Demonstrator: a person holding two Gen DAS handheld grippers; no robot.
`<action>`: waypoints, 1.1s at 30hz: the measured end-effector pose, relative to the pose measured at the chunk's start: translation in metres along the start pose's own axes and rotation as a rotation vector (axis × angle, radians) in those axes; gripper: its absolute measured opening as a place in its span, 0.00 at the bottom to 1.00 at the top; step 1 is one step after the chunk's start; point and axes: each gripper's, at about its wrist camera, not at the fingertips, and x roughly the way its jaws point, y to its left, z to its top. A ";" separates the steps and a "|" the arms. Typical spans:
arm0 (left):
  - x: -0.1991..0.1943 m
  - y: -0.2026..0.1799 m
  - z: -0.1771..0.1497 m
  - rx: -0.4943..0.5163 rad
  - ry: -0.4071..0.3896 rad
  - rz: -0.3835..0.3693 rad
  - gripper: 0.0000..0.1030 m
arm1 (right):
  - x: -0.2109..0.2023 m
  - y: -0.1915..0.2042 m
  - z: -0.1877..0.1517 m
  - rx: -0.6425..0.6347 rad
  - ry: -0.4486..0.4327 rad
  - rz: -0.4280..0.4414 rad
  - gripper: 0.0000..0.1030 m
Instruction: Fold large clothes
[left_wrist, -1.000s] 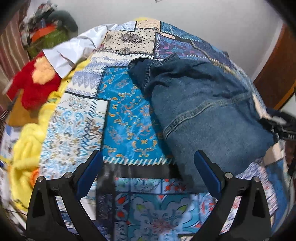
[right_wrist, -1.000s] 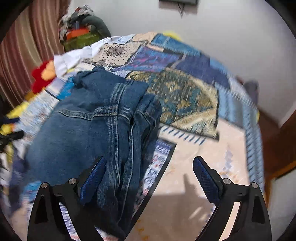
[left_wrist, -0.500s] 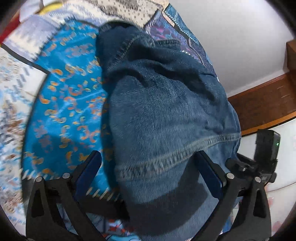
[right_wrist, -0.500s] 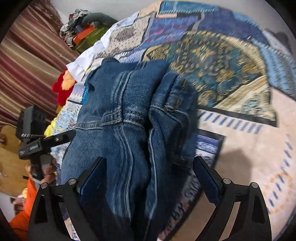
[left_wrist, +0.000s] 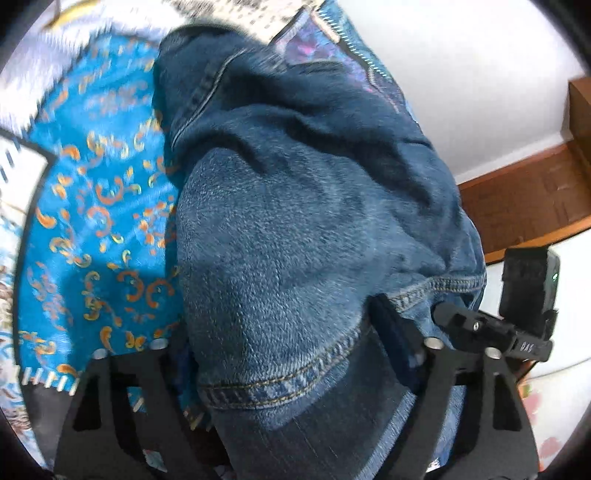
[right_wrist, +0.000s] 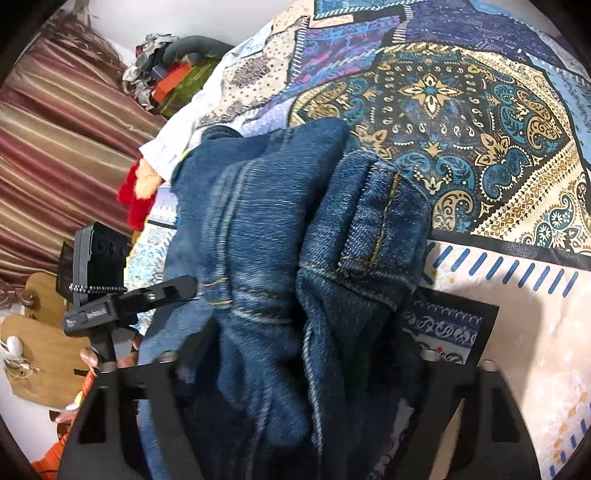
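Note:
A folded pair of blue denim jeans (left_wrist: 314, 221) lies in a thick bundle on the patterned bedspread (left_wrist: 99, 221). My left gripper (left_wrist: 284, 350) straddles the near hemmed edge of the bundle. Its jaws are closing, and the denim bulges up between them and buries the pads. The right wrist view shows the jeans (right_wrist: 266, 229) from the other side, with waistband and seams bunched. My right gripper (right_wrist: 299, 358) is closing too, and denim fills its gap and hides the pads. Each view catches the other gripper: the right one (left_wrist: 491, 332) and the left one (right_wrist: 129, 299), a hand (right_wrist: 88, 358) below it.
The bedspread (right_wrist: 461, 110) runs far beyond the jeans. A red plush toy (right_wrist: 138, 199) and white cloth lie at the bed's far side. A heap of belongings (right_wrist: 173, 70) sits by the striped curtain (right_wrist: 55, 147). Brown wooden flooring (left_wrist: 524, 195) meets a white wall.
Both grippers came down and forward onto the jeans, tilting further down. Their jaws, wide open before, have narrowed, and the denim now bunches between them.

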 end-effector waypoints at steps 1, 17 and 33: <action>-0.005 -0.007 -0.003 0.022 -0.009 0.009 0.69 | -0.004 0.001 -0.001 0.000 -0.004 0.005 0.52; -0.154 -0.079 -0.026 0.244 -0.234 0.097 0.55 | -0.076 0.114 -0.008 -0.131 -0.135 0.016 0.41; -0.209 0.013 -0.076 0.125 -0.195 0.202 0.55 | 0.004 0.192 -0.056 -0.128 -0.024 0.089 0.41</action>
